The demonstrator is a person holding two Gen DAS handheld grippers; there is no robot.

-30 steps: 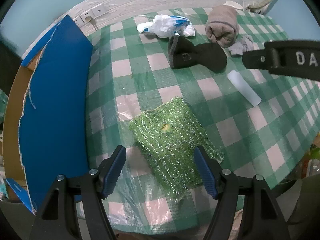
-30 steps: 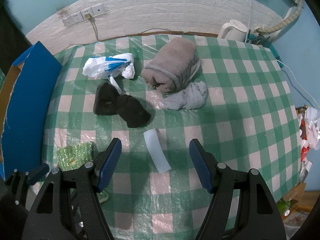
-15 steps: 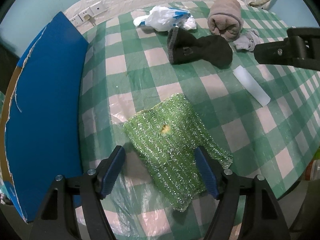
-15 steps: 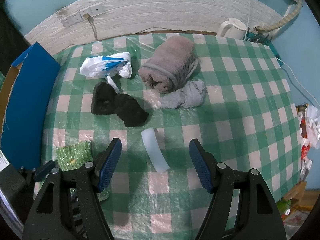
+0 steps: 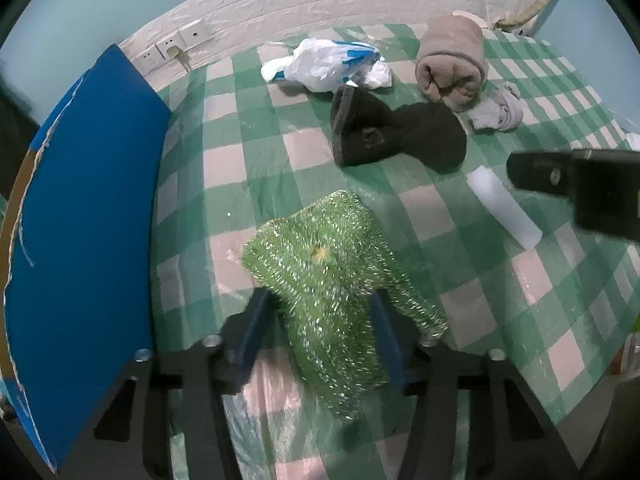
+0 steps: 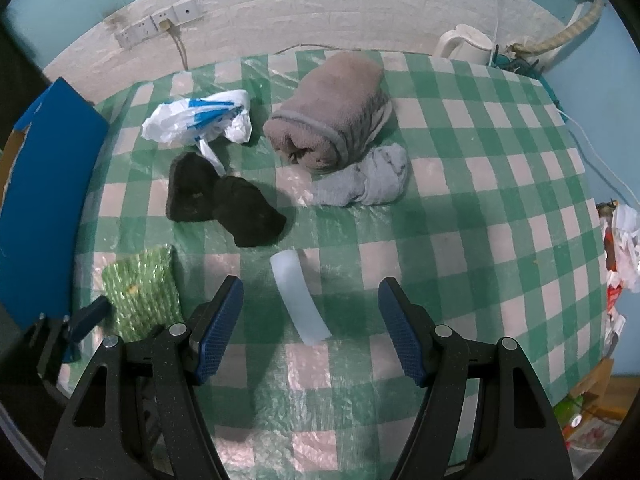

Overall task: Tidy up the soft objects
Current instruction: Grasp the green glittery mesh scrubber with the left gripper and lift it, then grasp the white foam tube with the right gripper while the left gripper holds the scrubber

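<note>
Left gripper points steeply down with its jaws closing and the green sparkly cloth bunched between its blue pads, while the right gripper hangs wide, nothing between its fingers.

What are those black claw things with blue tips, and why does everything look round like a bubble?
Those claws are grippers that a person holds, one in each hand. Each carries a small wide camera, which bends the picture round. One picture looks along the left gripper, the other along the right gripper. Below is a table with a green checked cloth. On it lie a rolled brown towel, a grey cloth, a black sock, a plastic bag and a white strip. The left gripper's jaws are closing on a sparkly green cloth. The right one is open and holds nothing.
</note>
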